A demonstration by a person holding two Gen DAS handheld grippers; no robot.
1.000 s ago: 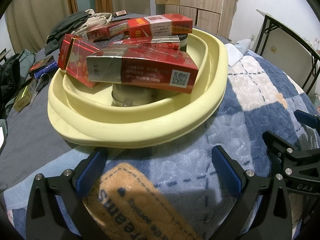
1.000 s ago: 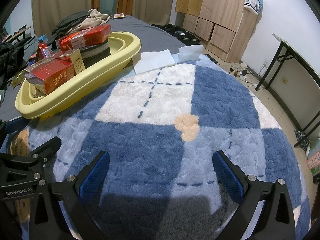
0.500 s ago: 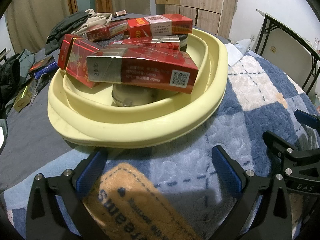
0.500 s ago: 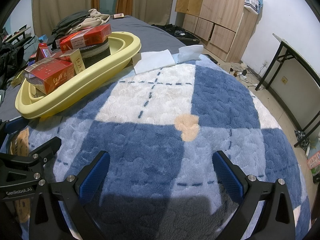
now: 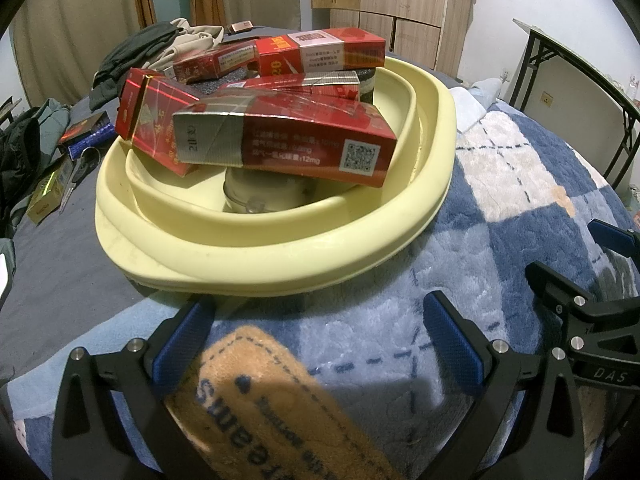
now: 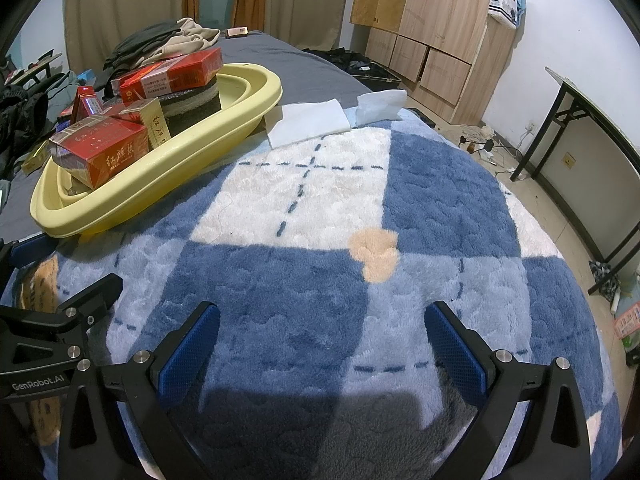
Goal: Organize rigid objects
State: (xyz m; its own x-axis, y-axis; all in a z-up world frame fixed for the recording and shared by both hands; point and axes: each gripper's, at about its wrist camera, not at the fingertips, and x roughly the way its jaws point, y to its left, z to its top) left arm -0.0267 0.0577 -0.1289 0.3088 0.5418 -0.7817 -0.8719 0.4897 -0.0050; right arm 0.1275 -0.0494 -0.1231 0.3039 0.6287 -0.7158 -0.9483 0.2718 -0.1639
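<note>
While both pairs of tongs hang idle, a blue and white checked blanket (image 6: pixel 360 208) covers most of the bed, fluffy, with one small peach patch at the middle of the right wrist view. Grey bedding (image 5: pixel 52 276) shows beyond it at 9 o'clock in the left wrist view.

One pale yellow oval basin (image 5: pixel 280 256) sits on the bed at 12 o'clock in the left wrist view, its near rim over the blanket's edge. Inside it lie at least five red cartons: the nearest red carton (image 5: pixel 288 140) lies flat across the middle, showing a QR code, and rests on a pale round container (image 5: pixel 260 196) on the basin floor. A second carton (image 5: pixel 152 120) leans at 10 o'clock; another, the top carton (image 5: pixel 320 54), lies on a dark sponge block (image 6: pixel 192 96) at the far end. The exact count is hard to tell where they overlap.

Two white cloths (image 6: pixel 308 120) lie on the bed just beyond the basin, at 12 o'clock in the right wrist view. A heap of dark and beige clothes (image 5: pixel 160 44) lies further back, and a few small boxes (image 5: pixel 44 200) are scattered on the grey bedding at 9 o'clock.

Left tongs (image 5: pixel 316 344): blue pads wide apart, holding nothing, poised over an orange label (image 5: pixel 272 408) on the blanket, just short of the basin. Right tongs (image 6: pixel 320 344): equally wide apart, empty, over bare blanket, well away from the basin at 10 o'clock.
</note>
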